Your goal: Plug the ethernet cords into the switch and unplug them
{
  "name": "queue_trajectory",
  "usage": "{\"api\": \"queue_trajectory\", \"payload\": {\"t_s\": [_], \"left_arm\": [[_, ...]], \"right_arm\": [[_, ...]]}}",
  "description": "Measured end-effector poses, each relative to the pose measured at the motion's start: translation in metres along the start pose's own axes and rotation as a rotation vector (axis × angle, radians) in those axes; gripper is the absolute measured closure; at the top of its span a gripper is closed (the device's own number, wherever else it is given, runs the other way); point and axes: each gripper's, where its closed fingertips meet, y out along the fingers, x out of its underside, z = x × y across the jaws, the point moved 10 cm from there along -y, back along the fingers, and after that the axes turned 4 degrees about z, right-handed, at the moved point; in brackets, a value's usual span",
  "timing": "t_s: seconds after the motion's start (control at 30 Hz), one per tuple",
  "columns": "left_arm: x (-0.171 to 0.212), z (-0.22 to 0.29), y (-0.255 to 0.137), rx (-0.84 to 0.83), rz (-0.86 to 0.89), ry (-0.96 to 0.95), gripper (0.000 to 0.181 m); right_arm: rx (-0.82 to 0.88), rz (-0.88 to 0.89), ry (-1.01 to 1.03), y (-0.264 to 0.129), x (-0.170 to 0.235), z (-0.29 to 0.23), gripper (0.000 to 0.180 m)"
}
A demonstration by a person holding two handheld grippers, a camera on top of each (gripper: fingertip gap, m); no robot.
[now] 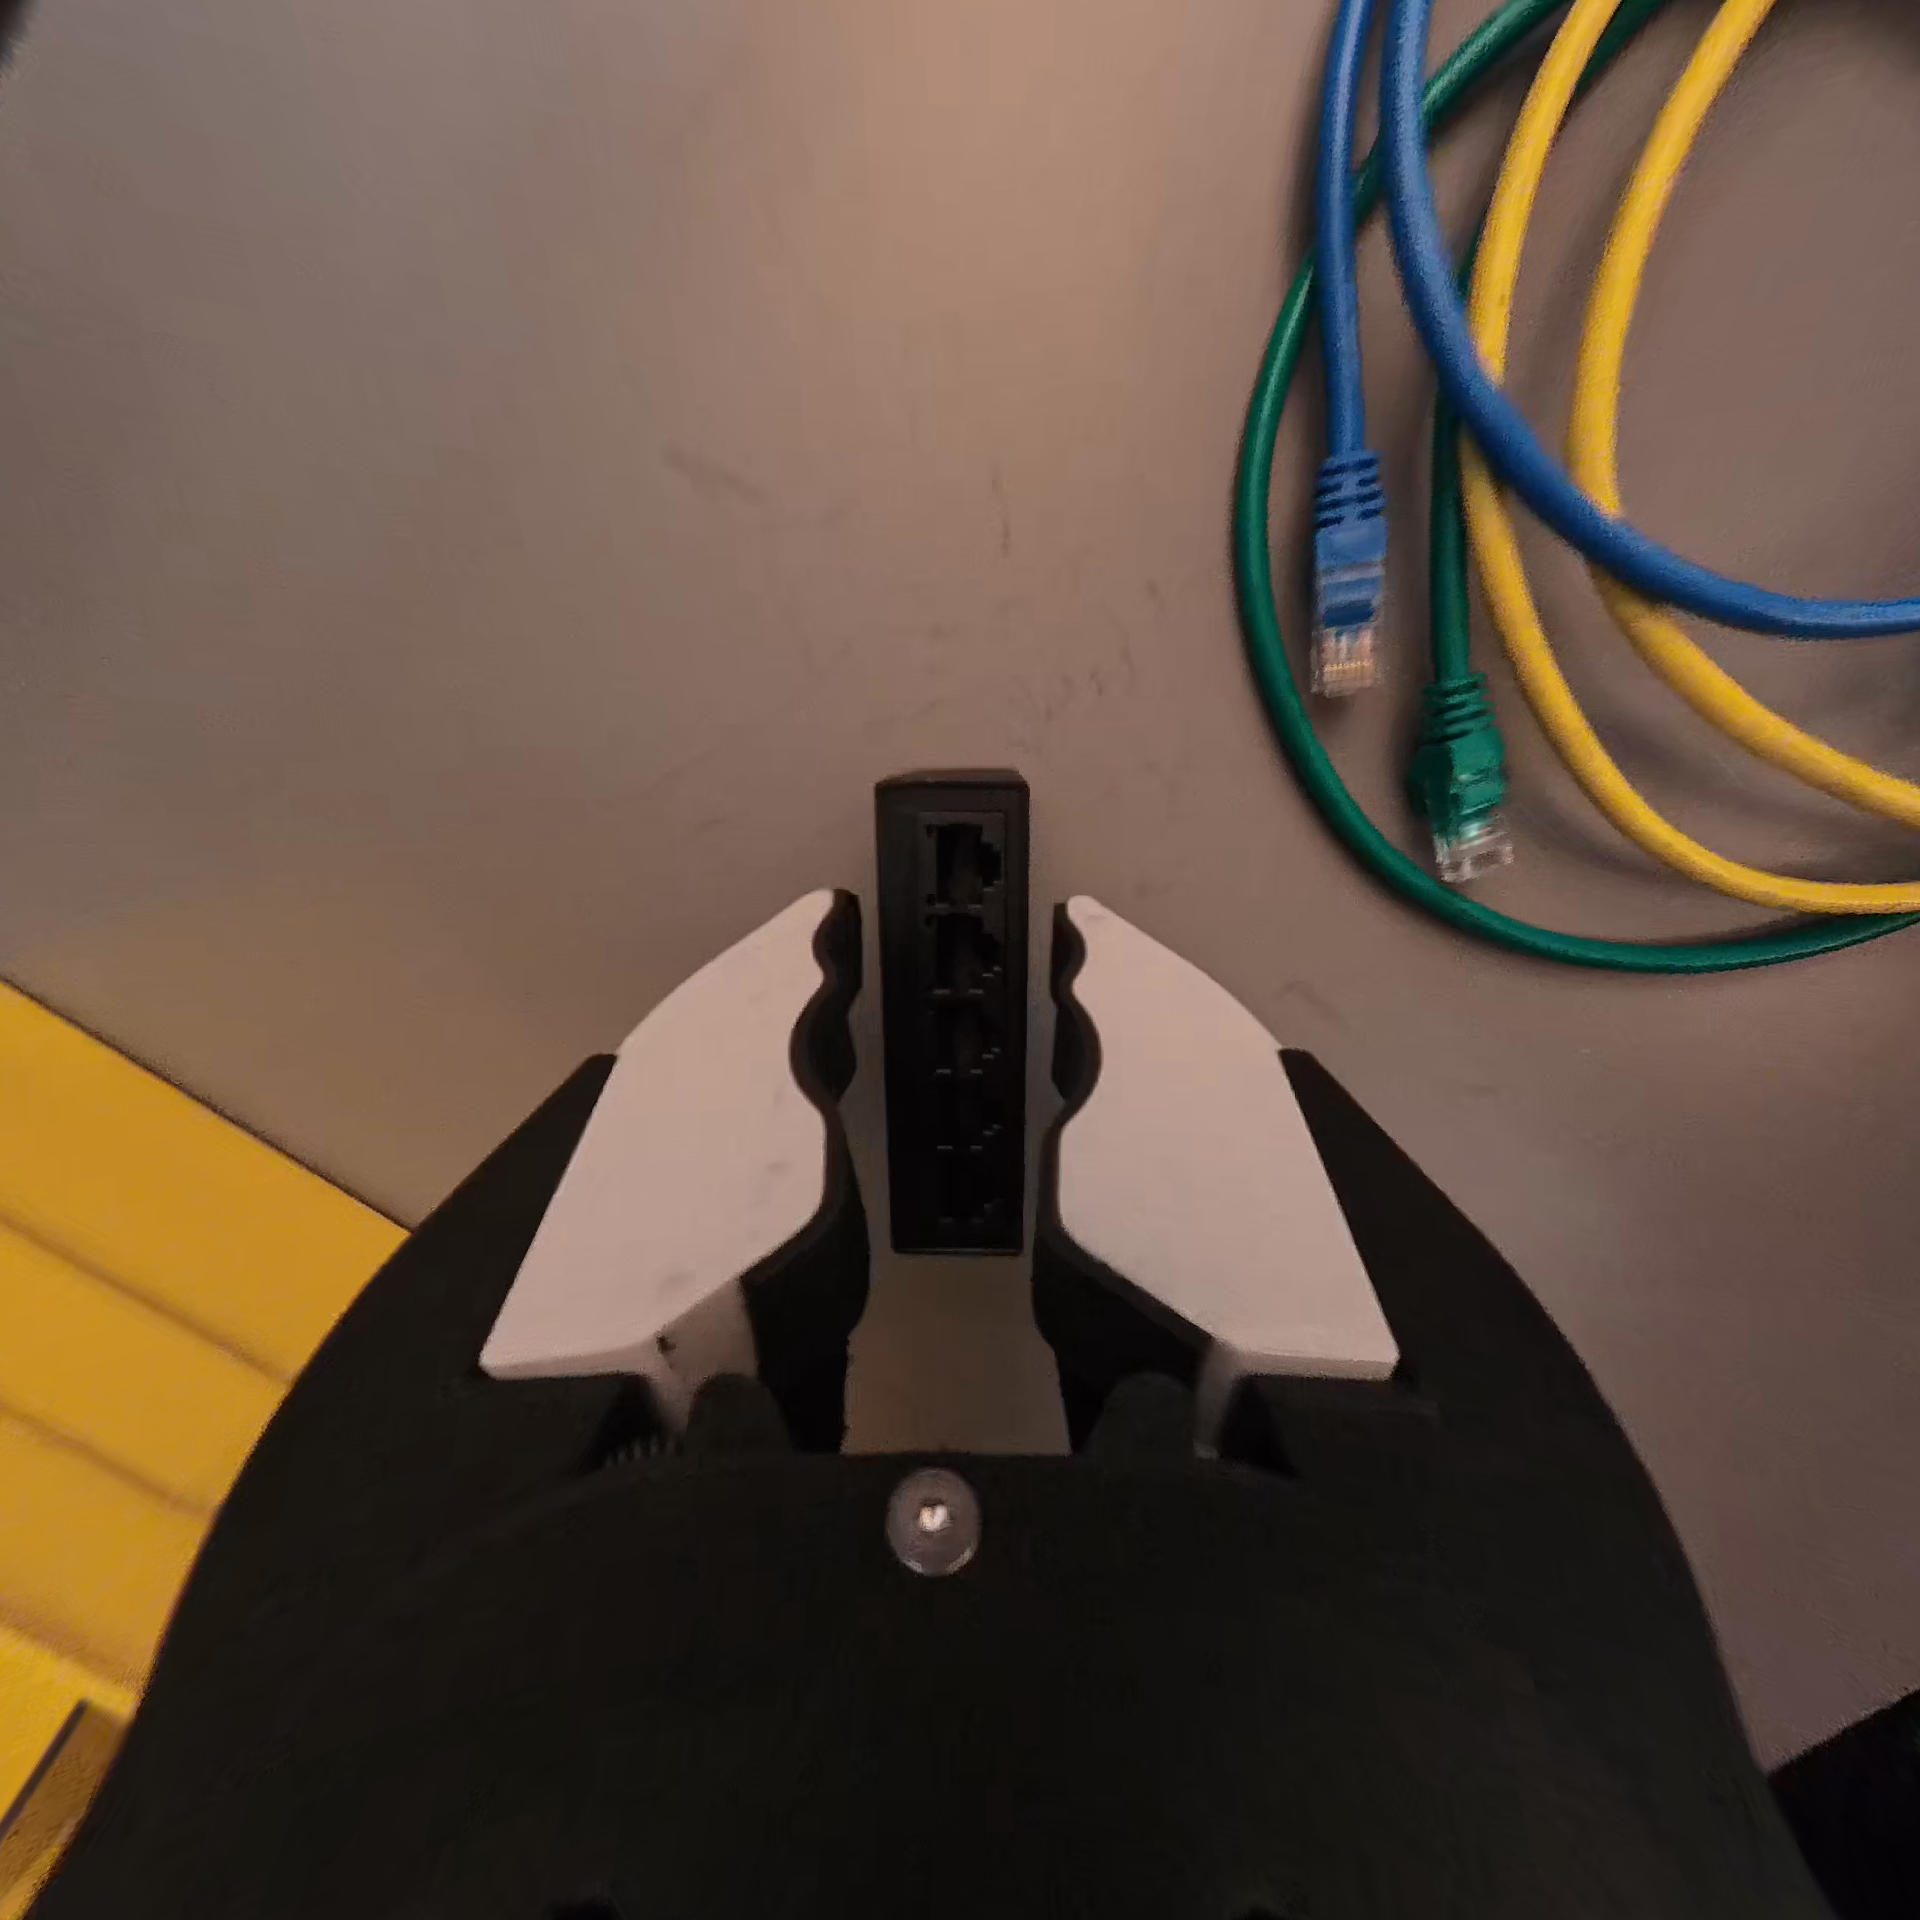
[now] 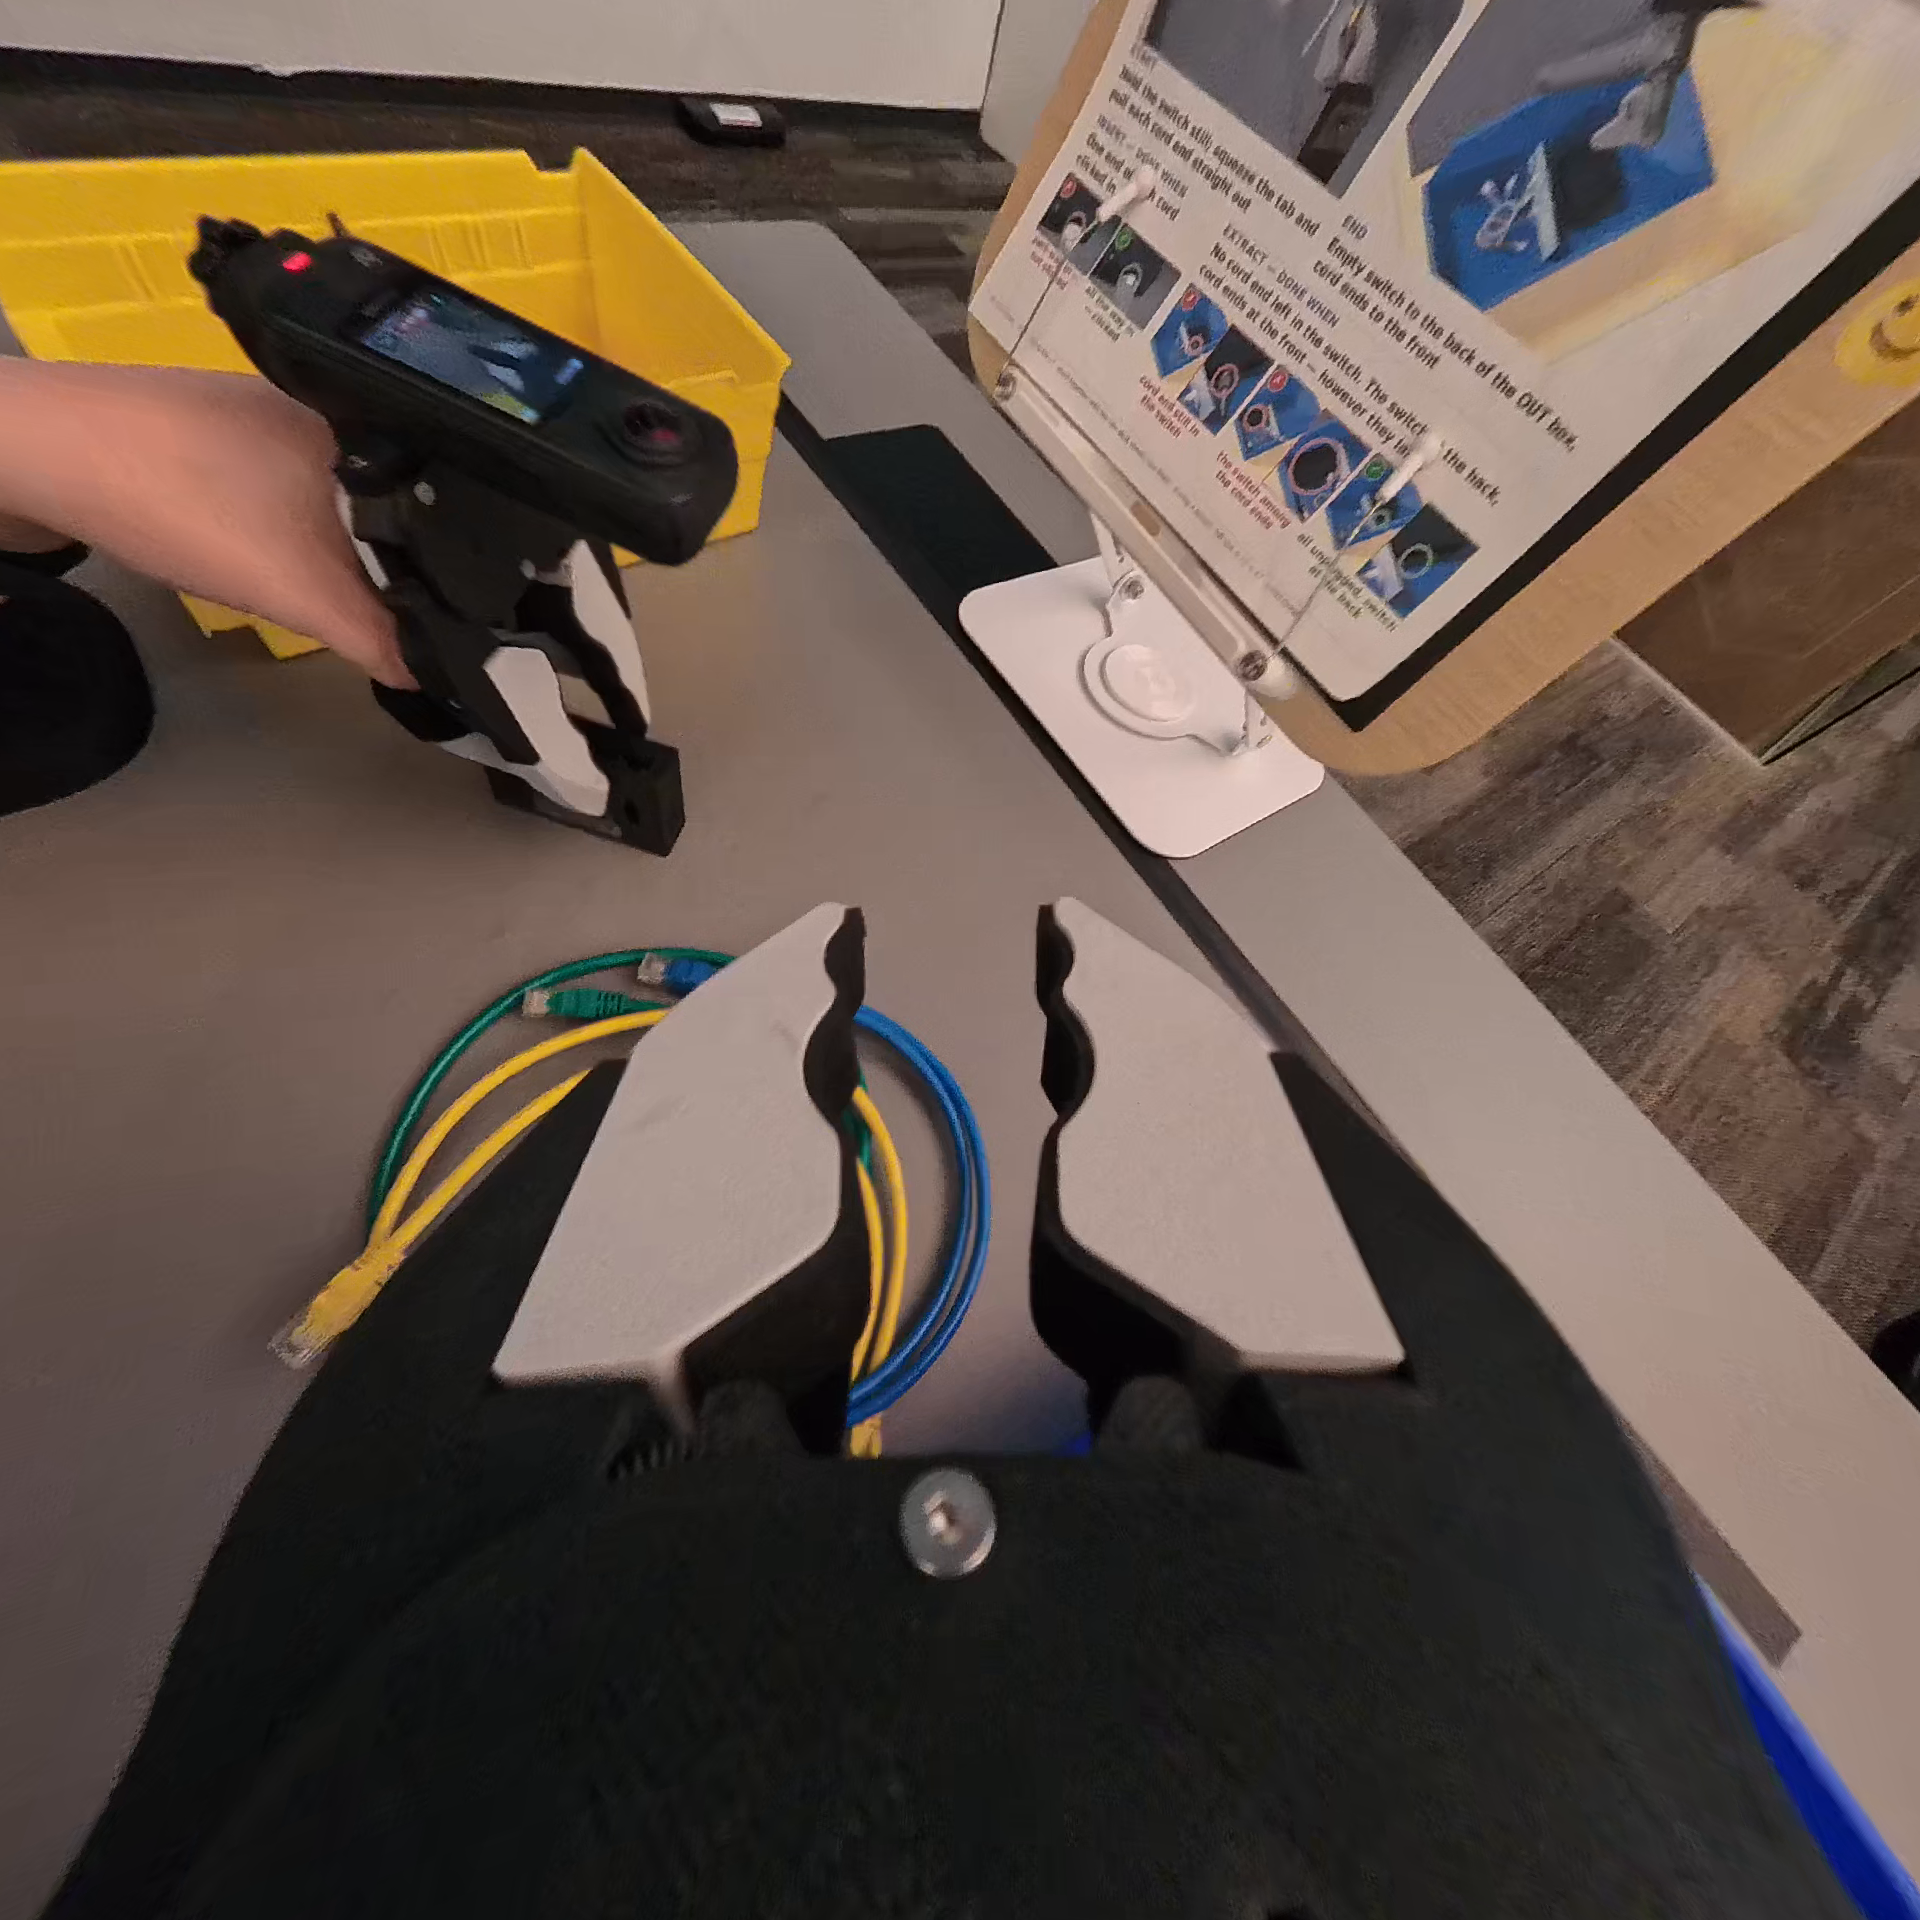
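Here we hold the left gripper (image 1: 954,909) over the grey table (image 1: 520,520), its fingers (image 1: 727,1122) straddling the black ethernet switch (image 1: 954,1013), which stands with 5 empty ports facing up; narrow gaps show on both sides, so they are not clamped. Well to the right lie the blue cord (image 1: 1347,561), green cord (image 1: 1463,774) and yellow cord (image 1: 1538,312), all unplugged. Our right gripper (image 2: 948,920) hovers above that coil, fingers (image 2: 1174,1143) spread and empty. A yellow bin (image 2: 312,239) sits behind.
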Motion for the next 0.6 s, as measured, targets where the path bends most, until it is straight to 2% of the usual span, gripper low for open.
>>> {"api": "queue_trajectory", "payload": {"t_s": [0.03,0.13,0.23,0.33,0.47,0.6], "left_arm": [[-0.002,0.000,-0.007,-0.006,0.038,0.001,0.146],[-0.009,0.007,-0.034,-0.061,0.179,0.023,0.135],[-0.020,0.035,-0.055,-0.158,0.335,0.075,0.139],[-0.027,0.075,-0.056,-0.199,0.425,0.171,0.143],[-0.033,0.121,-0.049,-0.039,0.541,0.251,0.149],[-0.035,0.136,-0.041,0.169,0.628,0.231,0.150]], "right_arm": [[0.015,0.013,-0.013,-0.002,-0.002,-0.001,0.146],[0.067,0.079,-0.052,-0.013,-0.011,-0.004,0.145],[0.144,0.183,-0.087,-0.035,-0.022,-0.008,0.144],[0.219,0.290,-0.125,-0.064,-0.032,-0.014,0.144],[0.306,0.385,-0.168,-0.096,-0.038,-0.023,0.144],[0.405,0.440,-0.219,-0.121,-0.040,-0.031,0.142]]}}
